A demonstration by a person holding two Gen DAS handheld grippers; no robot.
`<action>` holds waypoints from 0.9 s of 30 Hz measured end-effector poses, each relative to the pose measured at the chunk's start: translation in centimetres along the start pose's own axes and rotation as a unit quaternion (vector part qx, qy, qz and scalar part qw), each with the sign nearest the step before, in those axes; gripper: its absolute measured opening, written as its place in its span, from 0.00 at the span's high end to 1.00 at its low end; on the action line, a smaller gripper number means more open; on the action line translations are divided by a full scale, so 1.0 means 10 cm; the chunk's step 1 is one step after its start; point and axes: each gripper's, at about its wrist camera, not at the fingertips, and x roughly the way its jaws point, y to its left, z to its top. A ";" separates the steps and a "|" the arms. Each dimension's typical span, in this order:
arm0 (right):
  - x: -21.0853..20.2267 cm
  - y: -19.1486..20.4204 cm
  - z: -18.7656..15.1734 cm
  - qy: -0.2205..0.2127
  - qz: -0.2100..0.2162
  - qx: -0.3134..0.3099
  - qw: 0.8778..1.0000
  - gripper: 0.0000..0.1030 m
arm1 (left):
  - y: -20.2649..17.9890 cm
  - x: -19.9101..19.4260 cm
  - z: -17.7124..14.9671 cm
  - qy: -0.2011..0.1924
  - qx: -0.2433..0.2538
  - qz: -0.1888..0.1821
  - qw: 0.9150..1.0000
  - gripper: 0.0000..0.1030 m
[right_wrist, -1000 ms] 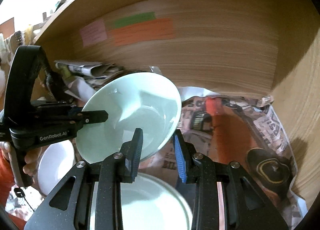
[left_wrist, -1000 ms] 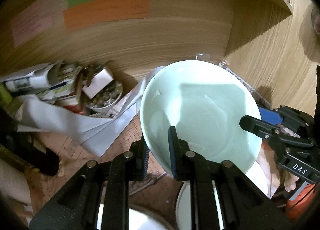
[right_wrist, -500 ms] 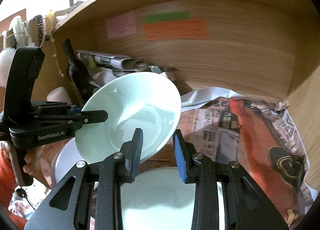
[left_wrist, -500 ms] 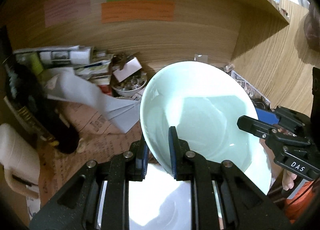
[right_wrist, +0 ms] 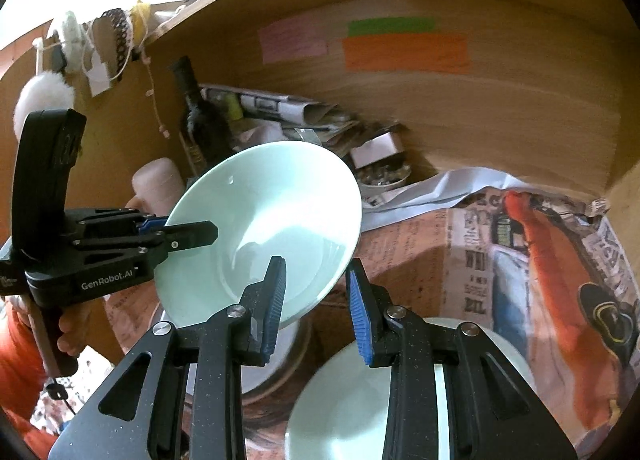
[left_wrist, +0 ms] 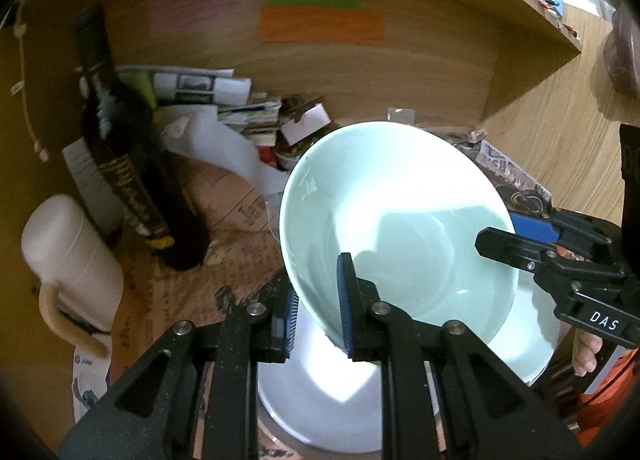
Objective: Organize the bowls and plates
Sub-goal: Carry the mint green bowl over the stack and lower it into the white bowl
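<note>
Both grippers (left_wrist: 316,308) (right_wrist: 316,308) on tilted bowl (left_wrist: 400,220)

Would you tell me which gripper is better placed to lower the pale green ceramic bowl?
Left: the left gripper clamps the rim of the pale green ceramic bowl directly above the white dish; the right gripper shows a gap.

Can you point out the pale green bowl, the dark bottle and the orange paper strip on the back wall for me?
pale green bowl (left_wrist: 400,228): left wrist view, inner wall.
dark bottle (left_wrist: 132,164): left wrist view, body near the label.
orange paper strip (right_wrist: 406,53): right wrist view, strip's middle.
</note>
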 end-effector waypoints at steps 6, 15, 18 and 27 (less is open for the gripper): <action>0.05 0.14 -0.09 0.012 0.010 -0.004 1.000 0.73 | 0.13 -0.08 -0.16 0.007 -0.016 0.002 1.000 0.83; 0.11 0.24 -0.21 0.030 0.023 -0.006 0.999 0.72 | 0.17 -0.19 -0.33 0.008 -0.022 0.010 1.000 0.83; 0.14 0.26 -0.26 0.038 0.030 -0.004 0.999 0.72 | 0.19 -0.19 -0.39 0.012 -0.025 0.014 1.000 0.83; 0.27 0.28 -0.36 0.061 0.037 0.004 0.997 0.72 | 0.23 -0.08 -0.56 0.038 -0.034 0.016 0.999 0.83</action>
